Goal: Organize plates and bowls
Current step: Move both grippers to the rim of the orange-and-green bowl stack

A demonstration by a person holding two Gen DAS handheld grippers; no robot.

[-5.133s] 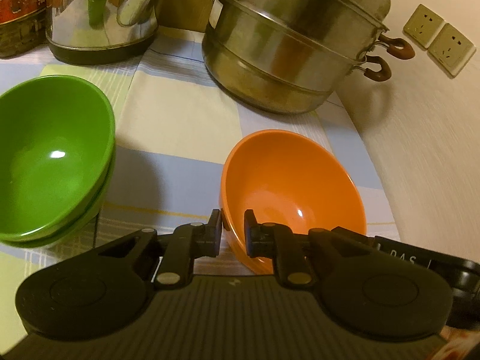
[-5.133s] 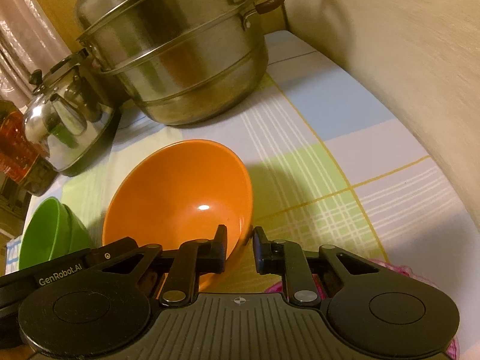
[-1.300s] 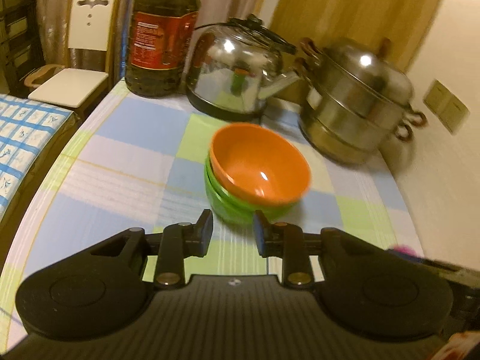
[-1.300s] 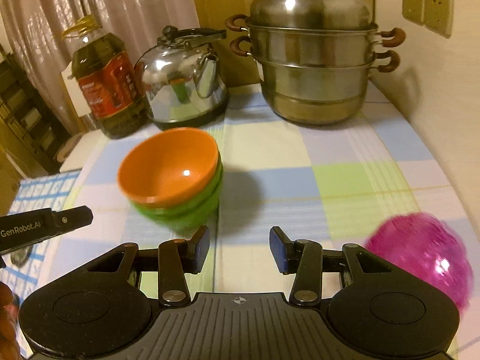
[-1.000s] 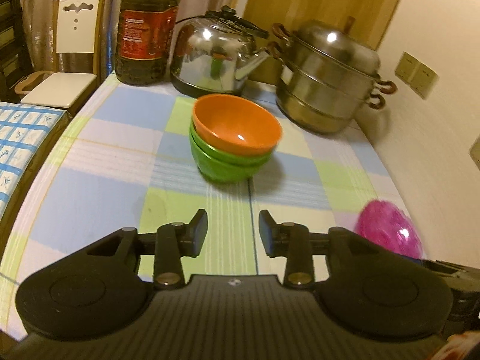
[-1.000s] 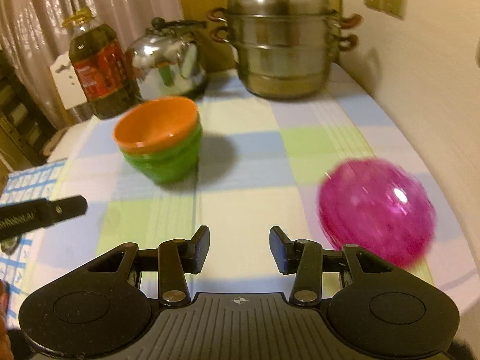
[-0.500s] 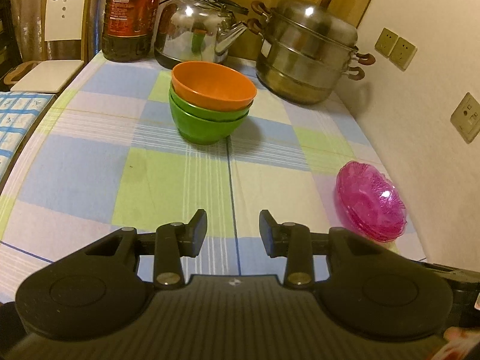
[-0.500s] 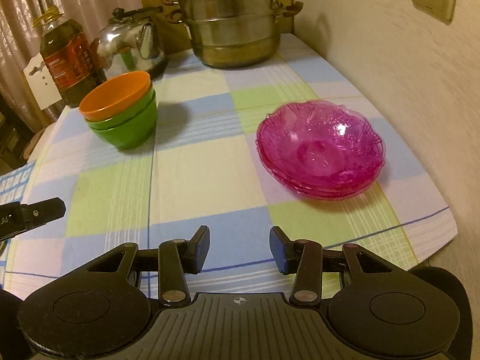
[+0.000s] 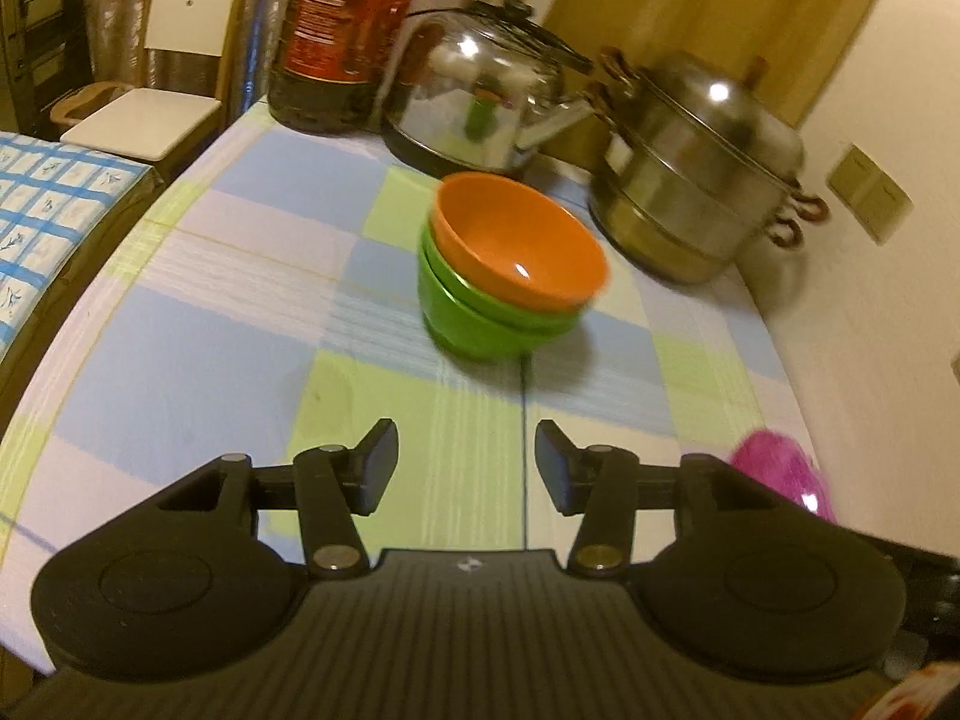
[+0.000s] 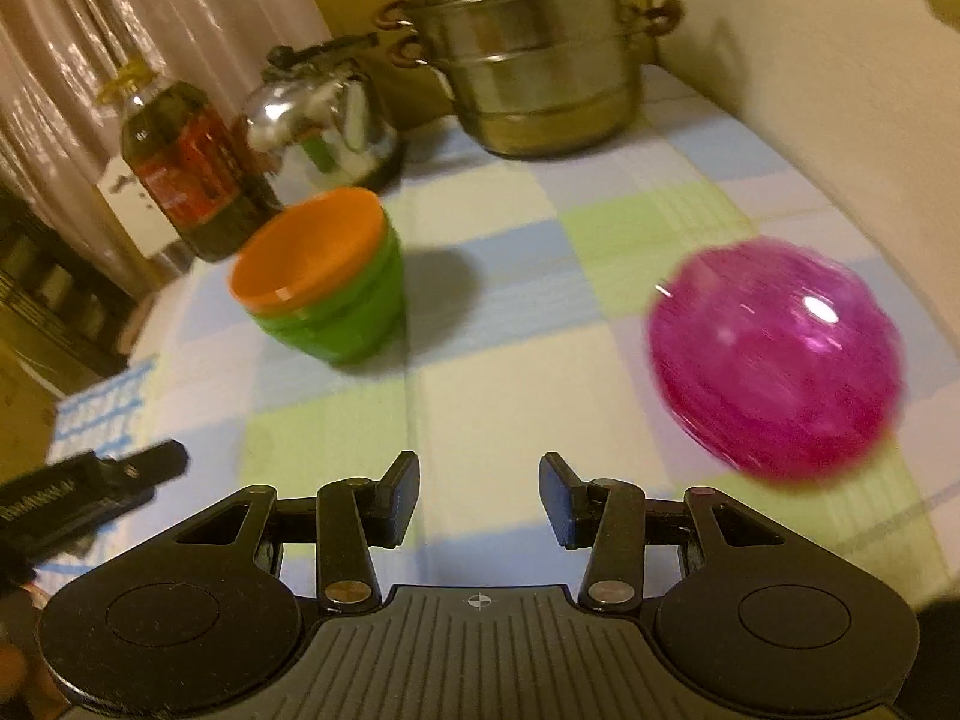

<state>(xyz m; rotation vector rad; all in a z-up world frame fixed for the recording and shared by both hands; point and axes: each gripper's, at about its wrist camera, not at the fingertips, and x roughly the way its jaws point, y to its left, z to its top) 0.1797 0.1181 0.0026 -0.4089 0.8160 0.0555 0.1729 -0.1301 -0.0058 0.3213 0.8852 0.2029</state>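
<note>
Both grippers have swung back toward the bowls, and the pink dishes sit more to the side than a moment ago.

The left gripper (image 9: 465, 459) is opening its fingers with nothing between them; the right gripper (image 10: 478, 498) is partly open and empty. The orange bowl (image 9: 519, 255) sits inside the green bowls (image 9: 480, 324); they look light, stiff and smooth, so grab a rim. The pink dishes (image 10: 774, 354), right of the bowls, look like glass that could break. Behind the bowls stand a kettle (image 9: 480, 105), pot (image 9: 690, 180) and bottle (image 9: 339, 30), well apart.
</note>
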